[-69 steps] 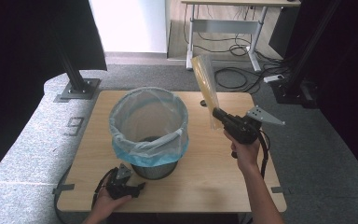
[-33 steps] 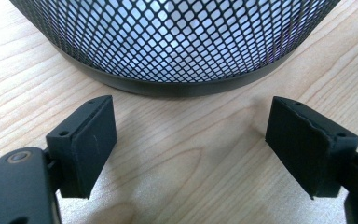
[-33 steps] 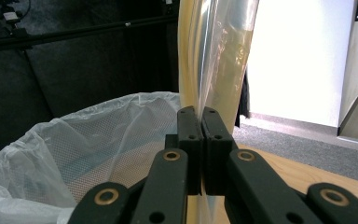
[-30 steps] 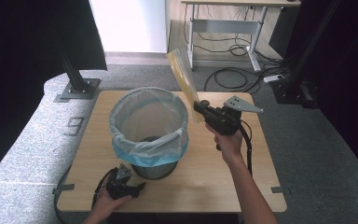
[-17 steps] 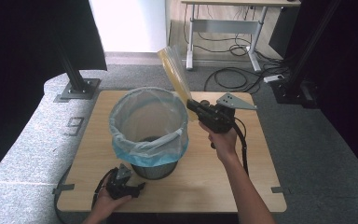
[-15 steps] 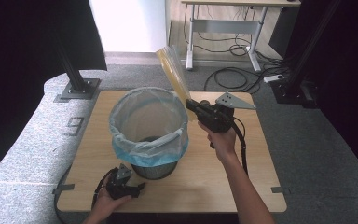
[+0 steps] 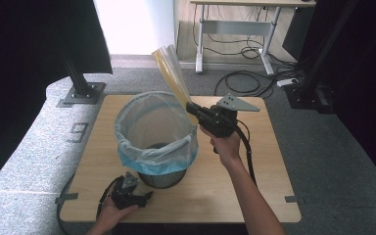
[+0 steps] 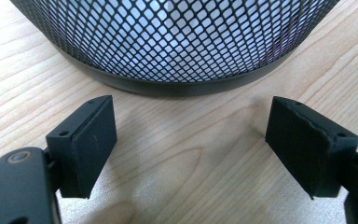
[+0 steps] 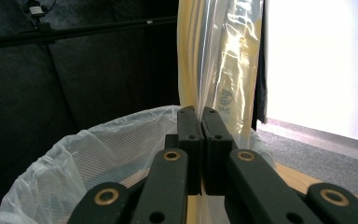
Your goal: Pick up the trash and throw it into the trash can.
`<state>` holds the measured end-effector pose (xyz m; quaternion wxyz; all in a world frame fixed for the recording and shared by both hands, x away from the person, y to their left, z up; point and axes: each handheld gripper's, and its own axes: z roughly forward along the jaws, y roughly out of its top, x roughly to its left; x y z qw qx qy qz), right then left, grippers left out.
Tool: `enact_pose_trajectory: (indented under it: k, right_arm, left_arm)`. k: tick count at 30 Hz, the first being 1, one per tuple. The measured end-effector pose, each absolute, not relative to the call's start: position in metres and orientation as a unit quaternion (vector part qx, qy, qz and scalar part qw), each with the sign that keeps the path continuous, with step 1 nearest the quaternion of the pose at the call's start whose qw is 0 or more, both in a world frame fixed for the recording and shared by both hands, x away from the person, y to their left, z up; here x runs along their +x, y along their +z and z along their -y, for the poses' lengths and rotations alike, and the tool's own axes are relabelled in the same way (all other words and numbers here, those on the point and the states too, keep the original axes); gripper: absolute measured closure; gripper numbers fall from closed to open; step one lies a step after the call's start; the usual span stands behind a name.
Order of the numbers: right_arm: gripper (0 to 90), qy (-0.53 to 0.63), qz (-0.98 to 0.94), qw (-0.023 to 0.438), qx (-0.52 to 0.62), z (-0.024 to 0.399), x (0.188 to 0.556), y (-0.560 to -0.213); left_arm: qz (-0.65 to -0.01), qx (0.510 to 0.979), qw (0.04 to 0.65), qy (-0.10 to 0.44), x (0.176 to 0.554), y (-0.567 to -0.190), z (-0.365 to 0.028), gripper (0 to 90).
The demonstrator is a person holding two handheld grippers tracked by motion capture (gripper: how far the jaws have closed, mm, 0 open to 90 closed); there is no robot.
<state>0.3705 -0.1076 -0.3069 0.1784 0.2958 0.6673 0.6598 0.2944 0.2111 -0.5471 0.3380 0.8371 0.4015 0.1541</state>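
Note:
A black mesh bin [image 7: 164, 177] [image 8: 168, 46] lined with a pale blue bag [image 7: 155, 129] [image 9: 74, 163] stands on the wooden table [image 7: 254, 147]. My right gripper [image 7: 192, 107] [image 9: 199, 116] is shut on the lower end of a long yellowish clear plastic packet [image 7: 170, 71] [image 9: 219, 60]. The packet stands up at a slant over the bin's right rim. My left gripper [image 7: 133, 188] [image 8: 191, 140] rests open on the table just in front of the bin's base, nothing between its jaws.
Grey padded carpet [image 7: 39, 142] borders the table on the left. A black stand base [image 7: 81, 93] sits at the back left. A desk with cables [image 7: 240, 34] is on the floor behind, and dark curtains hang on both sides.
My right gripper has carried the packet leftward, from the table's right side to the bin's right rim. The packet now leans over the bin. The left gripper has stayed put.

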Motion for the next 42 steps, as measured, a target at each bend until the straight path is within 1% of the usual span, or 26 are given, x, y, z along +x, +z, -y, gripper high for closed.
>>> enact_pose_trajectory:
  k: [26, 37, 39, 40, 41, 42]
  right_arm:
    - [87.9, 0.657, -0.687, 0.164, 0.264, 0.064, 0.373, -0.300]
    - [87.5, 0.653, -0.693, 0.163, 0.260, 0.058, 0.374, -0.302]
    - [85.2, 0.653, -0.692, 0.164, 0.259, 0.058, 0.374, -0.302]
    - [80.8, 0.654, -0.692, 0.163, 0.258, 0.057, 0.374, -0.302]
    - [72.8, 0.652, -0.693, 0.167, 0.259, 0.057, 0.374, -0.303]
    - [72.8, 0.652, -0.693, 0.167, 0.259, 0.057, 0.374, -0.303]
  left_arm:
    - [-0.402, 0.837, 0.339, 0.155, 0.294, -0.547, -0.211, 16.3]
    - [-0.402, 0.837, 0.338, 0.154, 0.294, -0.547, -0.211, 16.3]
    - [-0.402, 0.837, 0.339, 0.155, 0.294, -0.547, -0.211, 16.3]
    - [-0.402, 0.837, 0.338, 0.154, 0.294, -0.547, -0.211, 16.3]
    - [-0.402, 0.837, 0.338, 0.154, 0.294, -0.547, -0.211, 16.3]
    - [-0.402, 0.837, 0.338, 0.154, 0.294, -0.547, -0.211, 16.3]
